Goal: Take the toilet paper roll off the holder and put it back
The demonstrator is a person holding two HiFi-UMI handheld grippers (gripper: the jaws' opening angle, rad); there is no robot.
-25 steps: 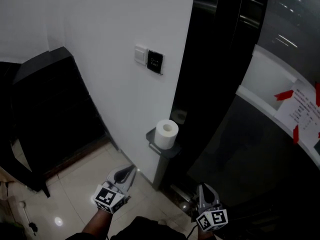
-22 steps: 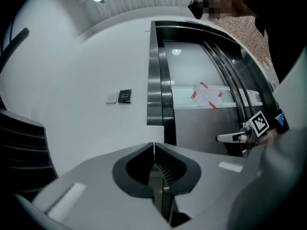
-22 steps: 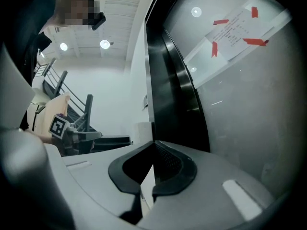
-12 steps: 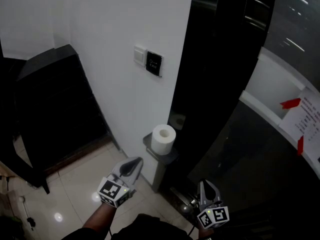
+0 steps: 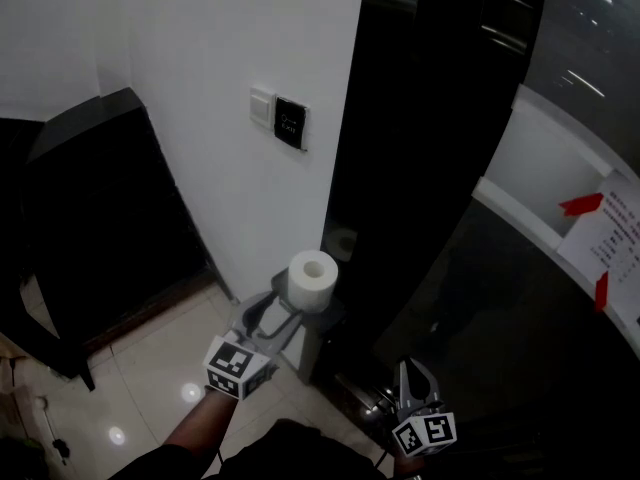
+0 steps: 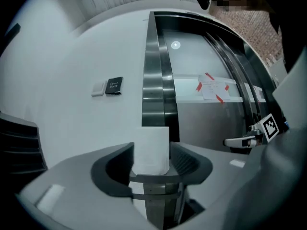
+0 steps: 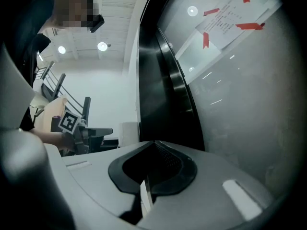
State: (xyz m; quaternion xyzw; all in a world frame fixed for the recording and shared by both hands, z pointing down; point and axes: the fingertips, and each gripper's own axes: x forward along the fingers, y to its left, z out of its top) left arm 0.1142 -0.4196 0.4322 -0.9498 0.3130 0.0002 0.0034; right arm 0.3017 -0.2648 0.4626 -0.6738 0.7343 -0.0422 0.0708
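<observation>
A white toilet paper roll [image 5: 312, 280] stands upright on a small dark shelf atop a grey post, the holder [image 5: 318, 343], against the white wall. My left gripper [image 5: 283, 308] points level at the roll, and its jaws have just been opening. In the left gripper view the roll [image 6: 151, 150] shows between the two fingertips of the left gripper [image 6: 151, 153], above the holder [image 6: 160, 195], and the pads do not press on it. My right gripper [image 5: 413, 383] hangs low at the right, apart from the roll, shut with nothing held [image 7: 153, 145].
The white wall carries two switch plates [image 5: 278, 118]. A tall black column [image 5: 420, 168] rises right behind the holder. Curved glass with a red-taped notice [image 5: 610, 238] is at the right. A black cabinet [image 5: 90, 198] stands at the left on a glossy tiled floor [image 5: 150, 368].
My left gripper has moved forward and up to the roll, and its shut jaws have parted. The right gripper stays low at the right.
</observation>
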